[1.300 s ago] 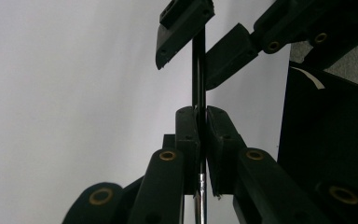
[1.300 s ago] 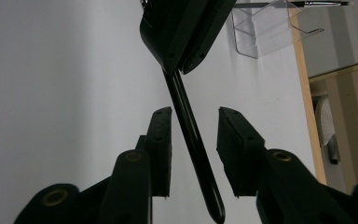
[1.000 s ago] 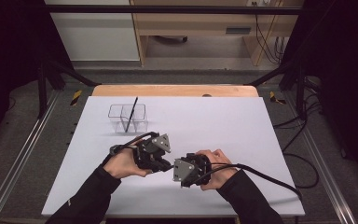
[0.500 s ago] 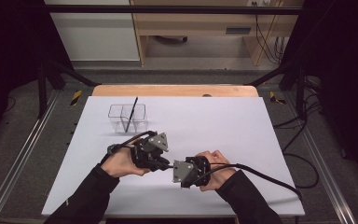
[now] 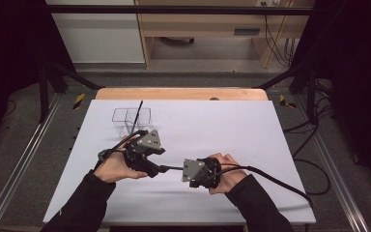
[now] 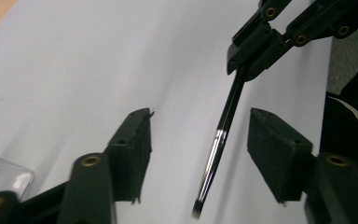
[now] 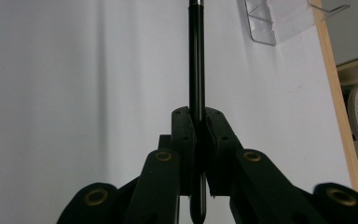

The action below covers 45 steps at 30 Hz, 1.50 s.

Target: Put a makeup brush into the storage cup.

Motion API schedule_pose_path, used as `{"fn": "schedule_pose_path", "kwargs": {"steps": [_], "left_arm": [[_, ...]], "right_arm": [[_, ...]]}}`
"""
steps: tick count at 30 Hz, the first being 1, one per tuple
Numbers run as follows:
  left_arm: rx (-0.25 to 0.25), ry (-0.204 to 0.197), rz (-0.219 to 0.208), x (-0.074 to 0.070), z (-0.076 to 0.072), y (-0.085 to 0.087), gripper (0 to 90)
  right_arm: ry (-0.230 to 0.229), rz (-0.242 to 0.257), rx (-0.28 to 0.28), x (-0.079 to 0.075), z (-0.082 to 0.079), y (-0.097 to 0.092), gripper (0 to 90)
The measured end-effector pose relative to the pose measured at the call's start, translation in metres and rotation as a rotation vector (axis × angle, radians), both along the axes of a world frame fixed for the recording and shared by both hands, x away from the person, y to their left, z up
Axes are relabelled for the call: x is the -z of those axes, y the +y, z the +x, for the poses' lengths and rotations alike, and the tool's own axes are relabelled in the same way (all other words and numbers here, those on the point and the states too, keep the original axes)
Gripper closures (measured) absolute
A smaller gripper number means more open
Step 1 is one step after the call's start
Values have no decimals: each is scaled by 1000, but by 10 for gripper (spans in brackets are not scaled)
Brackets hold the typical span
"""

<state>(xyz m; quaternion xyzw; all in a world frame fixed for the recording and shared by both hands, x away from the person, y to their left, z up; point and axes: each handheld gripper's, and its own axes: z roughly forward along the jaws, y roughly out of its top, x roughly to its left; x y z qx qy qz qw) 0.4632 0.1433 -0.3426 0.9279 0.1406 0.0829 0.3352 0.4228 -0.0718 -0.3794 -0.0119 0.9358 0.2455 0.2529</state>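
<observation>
A thin black pen (image 5: 172,168) hangs level just above the white table (image 5: 251,130), and my right gripper (image 5: 187,170) is shut on it. In the right gripper view the pads clamp the pen (image 7: 196,60) near its rear end, at my right gripper (image 7: 198,126). My left gripper (image 5: 154,169) faces it from the left. Its jaws have just been opening, and they now stand open on either side of the pen (image 6: 216,149) without touching it, at my left gripper (image 6: 199,140). The right gripper (image 6: 251,56) grips the pen's far end there.
A clear plastic holder (image 5: 131,118) stands at the back left of the table with a second black pen (image 5: 136,113) leaning in it; its corner shows as the clear holder (image 7: 284,18). Dark floor, metal rails and cables surround the table.
My left gripper's jaws have opened off the pen, and the left hand has drawn a little to the left. The right hand holds still with the pen.
</observation>
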Motion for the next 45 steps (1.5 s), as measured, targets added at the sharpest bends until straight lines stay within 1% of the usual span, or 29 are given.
{"fn": "schedule_pose_path", "kwargs": {"steps": [3, 5, 9, 11, 14, 18, 21, 22, 23, 24, 27, 28, 29, 31, 33, 34, 35, 36, 37, 40, 42, 43, 44, 45], "left_arm": [[-42, -2, -19, 2, 1, 8, 294], [-60, -6, -22, 3, 1, 12, 265], [-93, -14, -45, 7, 1, 21, 218], [-113, -18, -58, 9, 0, 25, 202], [-140, -14, -95, 12, 1, 33, 191], [-171, -15, -124, 17, 0, 40, 167], [-197, -18, -160, 21, -2, 45, 156], [-197, -18, -160, 21, -2, 45, 155], [-212, -22, -183, 23, -3, 49, 155], [-222, -20, -195, 25, -4, 51, 155], [-249, -18, -221, 30, -5, 56, 153], [-249, -18, -221, 30, -5, 56, 152], [-265, -15, -238, 33, -6, 58, 149], [-278, -17, -255, 37, -8, 60, 146], [-293, -16, -269, 40, -10, 60, 141], [-293, -16, -269, 40, -10, 60, 139], [-301, -17, -278, 42, -11, 60, 138], [-311, -15, -290, 43, -12, 60, 138], [-328, -13, -305, 46, -13, 60, 137], [-352, -17, -336, 50, -15, 60, 137], [-368, -20, -354, 53, -17, 60, 137], [-375, -23, -361, 54, -17, 60, 138], [-375, -23, -361, 54, -17, 60, 138], [-385, -21, -375, 55, -18, 60, 138]], "right_arm": [[6, 0, 14, 1, 2, -1, 842], [11, 4, 27, 2, 4, -3, 842], [27, 11, 50, 3, 8, -7, 842], [35, 20, 60, 4, 9, -10, 842], [46, 35, 79, 5, 10, -13, 842], [57, 56, 104, 6, 12, -18, 841], [61, 75, 117, 8, 13, -21, 841], [61, 75, 117, 8, 13, -21, 841], [65, 88, 124, 9, 14, -23, 841], [67, 93, 130, 9, 14, -24, 841], [79, 124, 145, 11, 14, -27, 842], [79, 124, 145, 11, 14, -27, 842], [83, 142, 158, 13, 14, -30, 841], [86, 159, 170, 14, 15, -32, 841], [94, 181, 182, 16, 14, -33, 841], [94, 181, 182, 16, 14, -33, 841], [97, 204, 192, 18, 14, -35, 841], [97, 204, 192, 18, 14, -35, 841], [100, 223, 203, 20, 14, -35, 841], [108, 254, 220, 22, 14, -37, 841], [112, 274, 231, 22, 13, -37, 841], [107, 288, 234, 23, 13, -37, 841], [107, 288, 234, 23, 13, -37, 841], [109, 315, 248, 24, 12, -38, 842]]}}
